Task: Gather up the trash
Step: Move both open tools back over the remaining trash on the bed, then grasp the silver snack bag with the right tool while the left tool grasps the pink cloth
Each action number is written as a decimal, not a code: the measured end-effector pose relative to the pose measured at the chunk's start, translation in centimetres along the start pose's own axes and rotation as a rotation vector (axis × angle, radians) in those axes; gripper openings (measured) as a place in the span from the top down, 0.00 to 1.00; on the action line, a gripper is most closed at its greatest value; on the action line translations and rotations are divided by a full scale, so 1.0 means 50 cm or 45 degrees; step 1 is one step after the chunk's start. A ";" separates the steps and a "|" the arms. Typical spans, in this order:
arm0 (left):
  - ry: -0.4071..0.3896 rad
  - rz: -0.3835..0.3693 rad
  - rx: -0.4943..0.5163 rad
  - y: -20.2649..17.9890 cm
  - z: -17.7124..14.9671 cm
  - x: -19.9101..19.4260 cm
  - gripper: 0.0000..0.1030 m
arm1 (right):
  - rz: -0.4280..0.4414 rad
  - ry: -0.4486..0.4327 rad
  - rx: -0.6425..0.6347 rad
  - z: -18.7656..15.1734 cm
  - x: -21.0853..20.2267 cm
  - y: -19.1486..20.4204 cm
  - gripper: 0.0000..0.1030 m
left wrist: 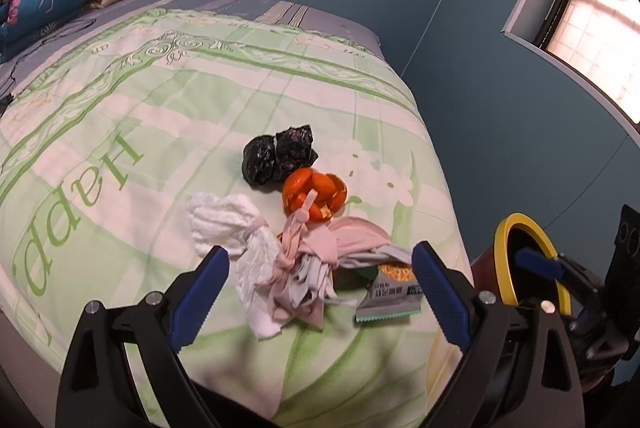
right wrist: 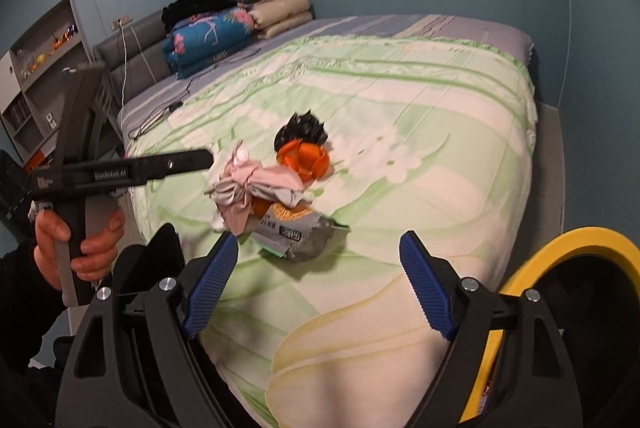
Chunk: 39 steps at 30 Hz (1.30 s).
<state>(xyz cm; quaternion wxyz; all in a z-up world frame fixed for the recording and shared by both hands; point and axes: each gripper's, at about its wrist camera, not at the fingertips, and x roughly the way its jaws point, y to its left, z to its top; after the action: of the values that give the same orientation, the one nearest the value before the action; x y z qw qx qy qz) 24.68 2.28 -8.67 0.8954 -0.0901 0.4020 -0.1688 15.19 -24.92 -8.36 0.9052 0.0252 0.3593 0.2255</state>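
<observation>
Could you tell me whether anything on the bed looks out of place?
Yes: litter sits heaped on the green quilt: orange peel, black crumpled bags, white tissue, a torn snack wrapper.

The bed (left wrist: 120, 100) carries a trash heap (left wrist: 296, 248) and folded quilts (left wrist: 52, 0).

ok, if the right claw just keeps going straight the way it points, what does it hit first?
Most likely the grey snack wrapper, the nearest piece of the trash pile, lying just ahead between the open right claw fingers' line. Depth is unclear; aimed lower, it would meet the green quilt first.
</observation>
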 end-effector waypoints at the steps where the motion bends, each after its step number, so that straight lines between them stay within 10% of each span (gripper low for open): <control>1: -0.004 -0.002 0.005 -0.001 0.003 0.003 0.13 | -0.001 0.011 -0.001 -0.003 0.012 0.003 0.24; 20: 0.049 -0.038 0.017 0.012 0.024 0.089 0.21 | -0.039 0.162 -0.032 -0.012 0.171 0.028 0.25; 39: 0.093 -0.024 0.039 0.017 0.009 0.104 0.88 | 0.004 0.267 -0.015 -0.005 0.229 0.056 0.81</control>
<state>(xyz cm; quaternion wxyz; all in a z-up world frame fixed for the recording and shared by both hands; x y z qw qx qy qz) 28.43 1.10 -12.22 0.8798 -0.0742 0.4309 -0.1866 21.25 -17.55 -15.28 0.8624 -0.0032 0.4507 0.2303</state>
